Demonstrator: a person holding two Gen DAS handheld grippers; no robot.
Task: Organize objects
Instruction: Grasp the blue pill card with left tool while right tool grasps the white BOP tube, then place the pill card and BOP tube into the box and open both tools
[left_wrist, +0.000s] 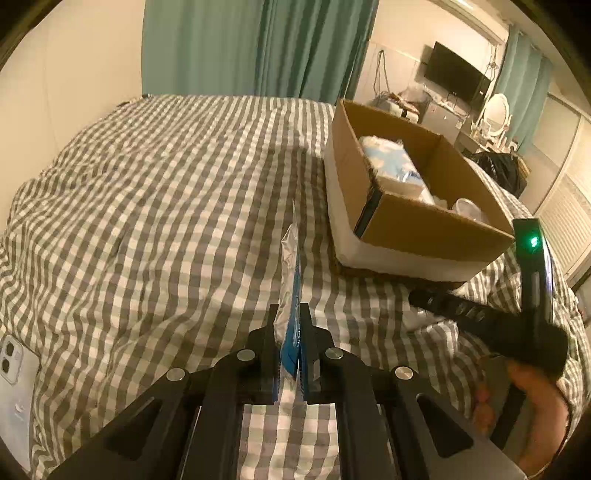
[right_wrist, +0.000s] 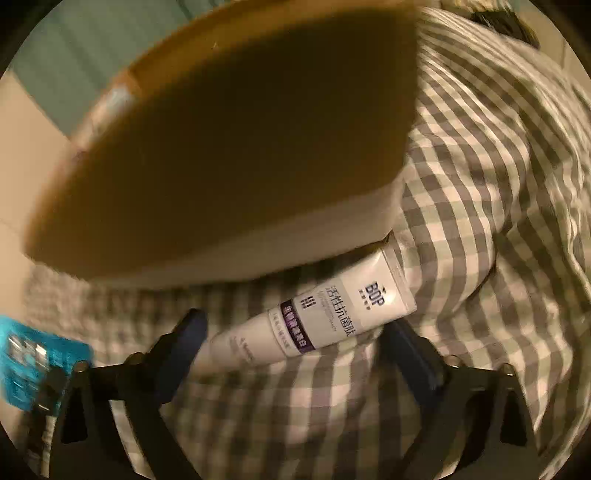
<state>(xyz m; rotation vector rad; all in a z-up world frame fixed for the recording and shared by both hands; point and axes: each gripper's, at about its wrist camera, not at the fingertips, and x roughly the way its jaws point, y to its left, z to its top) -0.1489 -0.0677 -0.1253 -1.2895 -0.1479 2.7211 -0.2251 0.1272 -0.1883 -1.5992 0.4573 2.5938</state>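
Left gripper (left_wrist: 289, 325) clamped on flat blue packet (left_wrist: 291, 280); cardboard box (left_wrist: 391, 221) beside. Right gripper (right_wrist: 295, 343) fingers spread astride BOP tube (right_wrist: 314, 317) touching box wall, right-wrist view only.

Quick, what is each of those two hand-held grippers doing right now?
Left hand-held gripper: shut on a flat blue and clear packet.
Right hand-held gripper: open, fingers either side of a white tube on the bed, not gripping.

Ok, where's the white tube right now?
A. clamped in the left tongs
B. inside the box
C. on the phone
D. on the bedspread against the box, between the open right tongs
D: the tube lies on the bedspread, touching the box, right tongs open around it.
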